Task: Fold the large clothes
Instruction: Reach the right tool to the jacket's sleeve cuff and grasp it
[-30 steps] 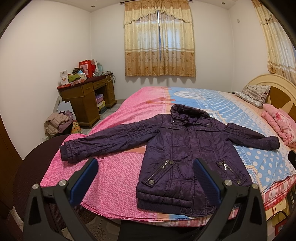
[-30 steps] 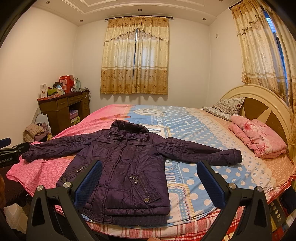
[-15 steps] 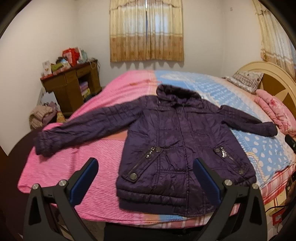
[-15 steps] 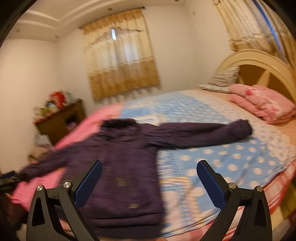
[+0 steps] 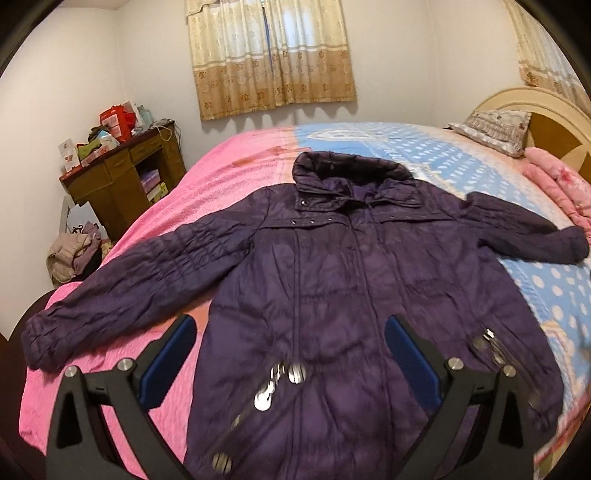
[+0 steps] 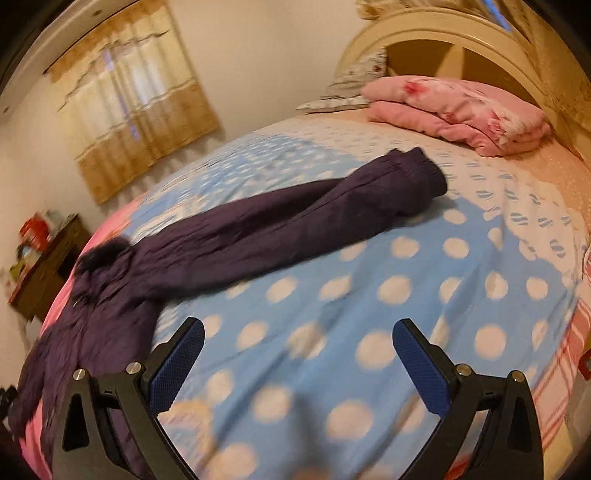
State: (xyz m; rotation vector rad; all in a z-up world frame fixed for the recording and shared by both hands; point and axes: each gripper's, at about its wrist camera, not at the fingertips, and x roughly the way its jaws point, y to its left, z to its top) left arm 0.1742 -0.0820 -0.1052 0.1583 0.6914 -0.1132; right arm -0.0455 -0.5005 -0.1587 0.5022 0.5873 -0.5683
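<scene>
Two claws, one in each of the person's hands, hang above a bed (image 5: 236,173) on which a dark purple padded jacket (image 5: 351,295) lies flat, front side up, sleeves spread to either side. The bed cover is pink on one half and light blue with white dots (image 6: 332,314) on the other; the jacket's body straddles the line between the two.

The left claw (image 5: 290,354) is released, its blue-padded fingers (image 5: 166,360) spread wide and holding nothing. It sits over the lower front of the jacket, near a zipped pocket (image 5: 266,391) (blurred in this view). The jacket's collar (image 5: 347,173) points toward the curtained window (image 5: 273,55).

The right claw (image 6: 297,360) is also released and empty, fingers (image 6: 421,363) wide apart over bare dotted blue cover. Ahead of it, one sleeve (image 6: 314,218) stretches across the blue half, its cuff (image 6: 424,177) ending near a folded pink floral quilt (image 6: 454,110), not touching it. The quilt lies by a cream headboard (image 6: 443,26), beside a patterned pillow (image 6: 354,81).

Off the pink side of the bed stands a brown wooden counter with drawers (image 5: 122,177), cluttered on top with red boxes (image 5: 118,118). A heap of clothes (image 5: 74,254) lies on the floor beside it.
</scene>
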